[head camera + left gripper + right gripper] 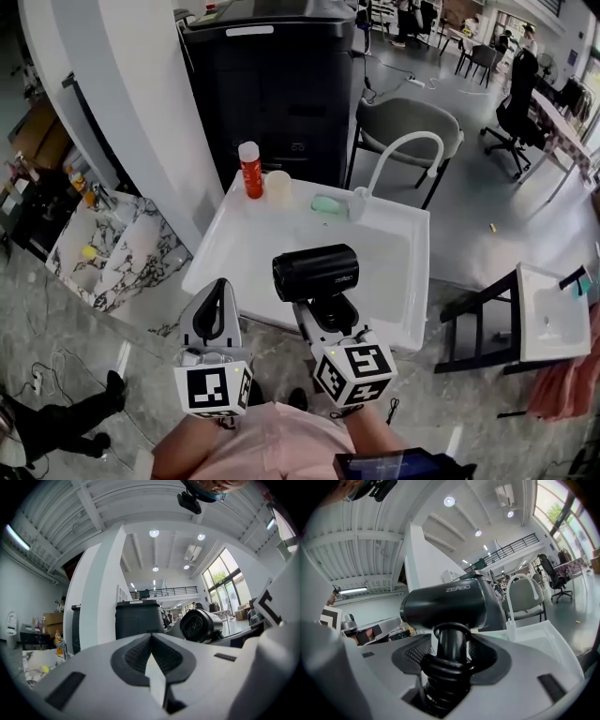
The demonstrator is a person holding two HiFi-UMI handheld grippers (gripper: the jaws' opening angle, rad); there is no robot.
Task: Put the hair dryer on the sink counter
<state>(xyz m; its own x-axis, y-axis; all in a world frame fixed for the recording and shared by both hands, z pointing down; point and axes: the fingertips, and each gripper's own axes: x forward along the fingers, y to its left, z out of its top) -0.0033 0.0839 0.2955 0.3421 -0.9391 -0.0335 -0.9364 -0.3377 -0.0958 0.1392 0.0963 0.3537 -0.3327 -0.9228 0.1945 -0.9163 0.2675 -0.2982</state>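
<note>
A black hair dryer (315,270) is held upright by its handle in my right gripper (324,307), whose jaws are shut on the handle. It hangs over the near edge of the white sink counter (225,246). In the right gripper view the dryer's barrel (445,605) lies crosswise above the jaws, and its coiled cord end sits between my right gripper (450,654). My left gripper (220,292) is just left of the dryer, shut with nothing in it. In the left gripper view the jaws of the left gripper (151,643) meet, and the dryer's nozzle (200,624) shows to the right.
On the counter's far edge stand an orange bottle (250,171), a pale cup (278,187), a green soap (326,204) and a white faucet (405,148). A black cabinet (272,84) and a chair (412,127) stand behind. A marble top (122,255) lies left, and a second white basin (548,314) sits at the right.
</note>
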